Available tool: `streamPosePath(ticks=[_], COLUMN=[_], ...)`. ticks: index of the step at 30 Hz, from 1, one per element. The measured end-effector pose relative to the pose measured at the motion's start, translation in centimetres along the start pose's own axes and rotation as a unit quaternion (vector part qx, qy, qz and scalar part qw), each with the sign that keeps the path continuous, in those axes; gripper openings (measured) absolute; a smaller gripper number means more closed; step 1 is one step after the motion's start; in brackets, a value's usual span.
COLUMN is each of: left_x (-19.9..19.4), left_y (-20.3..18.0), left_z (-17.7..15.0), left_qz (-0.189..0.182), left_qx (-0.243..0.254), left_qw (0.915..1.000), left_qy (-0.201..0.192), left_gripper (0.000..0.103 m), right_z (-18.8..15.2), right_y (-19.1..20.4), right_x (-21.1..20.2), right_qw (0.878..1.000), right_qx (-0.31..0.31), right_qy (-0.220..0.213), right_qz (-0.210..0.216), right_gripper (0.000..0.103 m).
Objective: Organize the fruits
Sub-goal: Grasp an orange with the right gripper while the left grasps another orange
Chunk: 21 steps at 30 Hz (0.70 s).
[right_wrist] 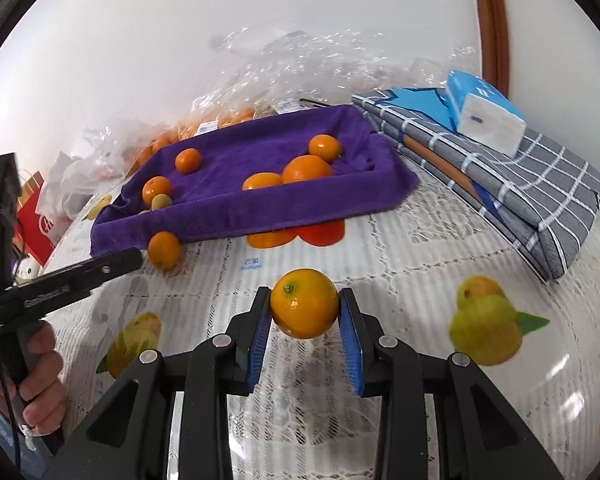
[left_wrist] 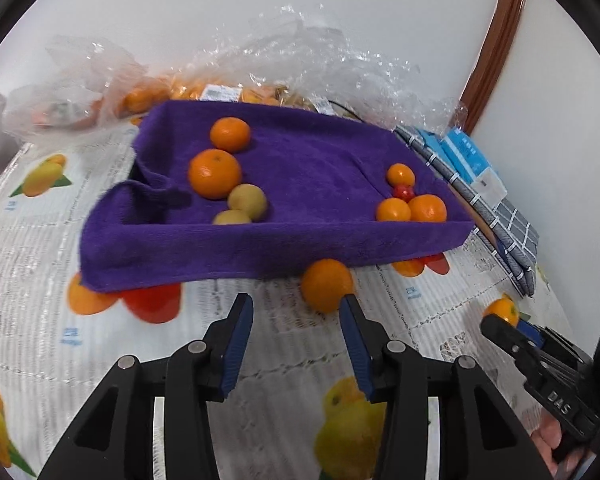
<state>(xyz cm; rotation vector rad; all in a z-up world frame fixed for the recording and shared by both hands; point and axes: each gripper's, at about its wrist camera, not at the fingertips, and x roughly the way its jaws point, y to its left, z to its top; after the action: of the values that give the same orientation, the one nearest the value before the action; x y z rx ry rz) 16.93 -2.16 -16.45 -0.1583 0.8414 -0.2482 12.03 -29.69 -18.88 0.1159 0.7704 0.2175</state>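
A purple towel-lined tray (left_wrist: pixel 260 248) holds several oranges (left_wrist: pixel 214 173), two yellow-green fruits (left_wrist: pixel 247 201) and a small red fruit (left_wrist: pixel 403 191). A loose orange (left_wrist: pixel 327 285) lies on the table against the tray's front edge, just past the right fingertip of my left gripper (left_wrist: pixel 296 314). The left gripper is open with nothing between its blue pads. In the right wrist view my right gripper (right_wrist: pixel 305 302) is shut on an orange (right_wrist: pixel 304 303), held above the tablecloth. There the left gripper (right_wrist: pixel 116 262) comes in from the left beside the loose orange (right_wrist: pixel 164 250).
Clear plastic bags (left_wrist: pixel 300 60) with more oranges lie behind the tray by the white wall. A folded grey checked cloth (right_wrist: pixel 540 208) with a blue tissue pack (right_wrist: pixel 484 116) sits at the right. The tablecloth (right_wrist: pixel 400 280) has printed fruit pictures. A red bag (right_wrist: pixel 36 224) is at the far left.
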Motion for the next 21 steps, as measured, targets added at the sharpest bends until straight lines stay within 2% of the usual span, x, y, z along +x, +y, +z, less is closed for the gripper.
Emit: streamPosePath(ticks=[5, 13, 15, 16, 18, 21], left_x=[0.8, 2.9, 3.2, 3.3, 3.3, 3.3], left_y=[0.0, -2.4, -3.0, -3.3, -3.6, -3.6], left_z=[0.5, 1.1, 1.2, 1.3, 1.4, 1.2], left_qz=[-0.011, -0.055, -0.053, -0.054, -0.053, -0.058], left_qx=[-0.020, -0.004, 0.000, 0.003, 0.010, 0.012], left_qw=[0.9997, 0.9980, 0.9981, 0.9981, 0.9983, 0.9980], left_qy=[0.003, 0.030, 0.031, 0.029, 0.023, 0.023], left_gripper=[0.045, 0.044, 0.044, 0.042, 0.030, 0.030], right_z=[0.1, 0.1, 0.0, 0.1, 0.1, 0.1], right_y=[-0.3, -0.3, -0.1, 0.0, 0.1, 0.0], right_x=[0.3, 0.6, 0.7, 0.8, 0.9, 1.0], right_qw=[1.000, 1.000, 1.000, 1.000, 1.000, 1.000], right_qx=[0.004, -0.002, -0.005, -0.006, -0.005, -0.003], right_qy=[0.006, 0.011, 0.014, 0.015, 0.016, 0.019], right_qz=[0.001, -0.001, -0.003, -0.003, -0.004, -0.007], right_gripper=[0.033, 0.033, 0.033, 0.033, 0.033, 0.033])
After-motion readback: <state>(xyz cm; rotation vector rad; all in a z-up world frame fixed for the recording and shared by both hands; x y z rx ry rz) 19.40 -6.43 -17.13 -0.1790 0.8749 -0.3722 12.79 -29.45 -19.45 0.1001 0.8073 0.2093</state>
